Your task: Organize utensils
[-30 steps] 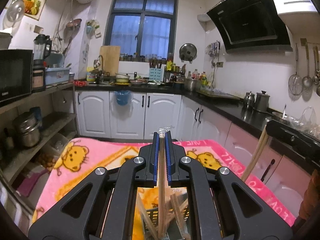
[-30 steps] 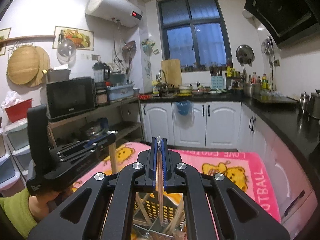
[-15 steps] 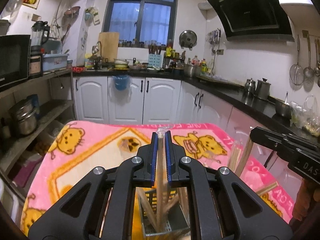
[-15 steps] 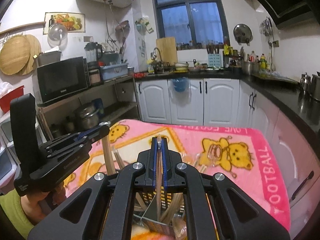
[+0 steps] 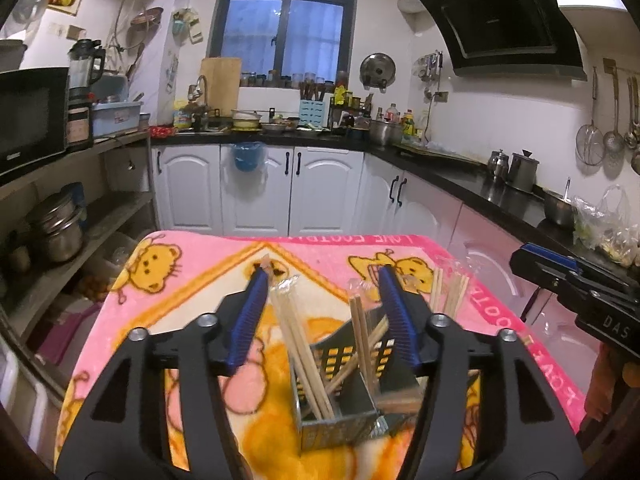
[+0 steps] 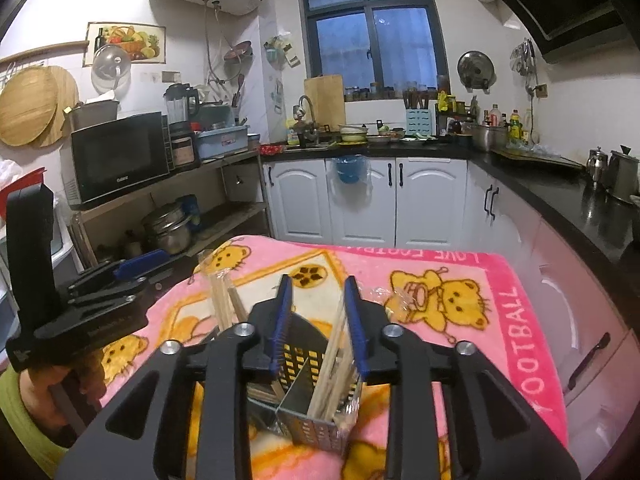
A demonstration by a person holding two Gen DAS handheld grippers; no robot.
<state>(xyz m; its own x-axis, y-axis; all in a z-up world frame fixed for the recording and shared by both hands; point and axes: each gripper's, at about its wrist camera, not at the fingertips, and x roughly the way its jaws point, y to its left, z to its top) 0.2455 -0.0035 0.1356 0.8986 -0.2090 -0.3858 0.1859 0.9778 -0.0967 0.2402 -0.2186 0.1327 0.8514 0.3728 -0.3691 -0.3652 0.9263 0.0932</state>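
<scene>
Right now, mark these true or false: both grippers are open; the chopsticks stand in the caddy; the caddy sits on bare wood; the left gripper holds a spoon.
1. Both grippers are open: true. The left gripper and right gripper have just been opening, pads clear.
2. The chopsticks stand in the caddy: true.
3. The caddy sits on bare wood: false, on a pink blanket.
4. The left gripper holds a spoon: false, it holds nothing.
</scene>
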